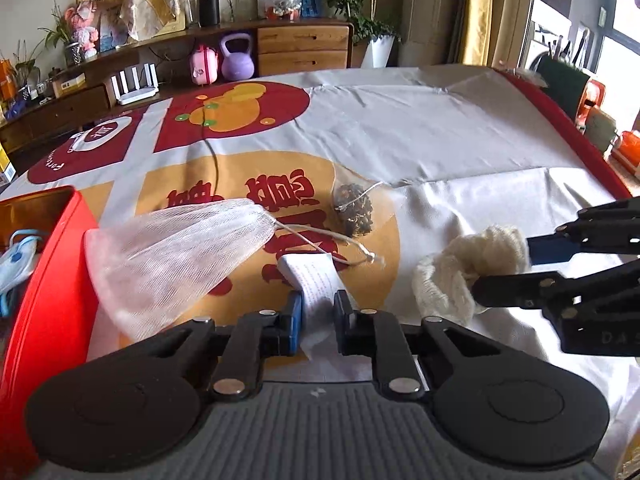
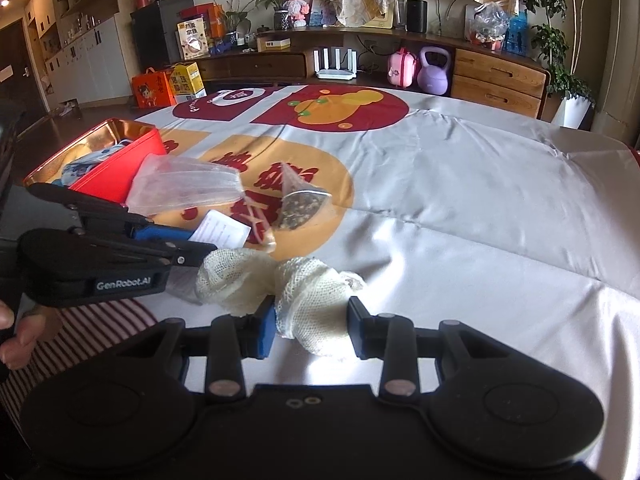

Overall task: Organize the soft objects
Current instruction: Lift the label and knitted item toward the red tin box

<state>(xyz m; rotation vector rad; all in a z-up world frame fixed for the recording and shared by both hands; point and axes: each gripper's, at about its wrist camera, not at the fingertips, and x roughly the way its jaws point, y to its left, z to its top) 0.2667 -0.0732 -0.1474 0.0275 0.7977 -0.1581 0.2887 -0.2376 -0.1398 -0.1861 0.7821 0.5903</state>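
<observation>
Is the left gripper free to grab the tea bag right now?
Probably not: the left gripper is shut on a folded paper slip. The tea bag lies unobstructed just beyond it.

Smooth printed cloth [image 1: 420,128] covers the table, faintly sheened and creased; a glossy red tin [image 2: 120,176] shines coppery inside; sheer white mesh pouch [image 1: 176,252], rough cream knitted netting [image 2: 316,304], thin printed paper slip [image 1: 316,280], matt black plastic gripper arms

Tablecloth [image 1: 420,128] white, printed with red and orange patches and red characters. Tin box [image 1: 56,264] red outside, gold inside; mesh bag [image 1: 176,248] sheer white. Knitted bundle [image 2: 316,300] cream; sleeve [image 2: 92,320] red-and-white striped.
</observation>
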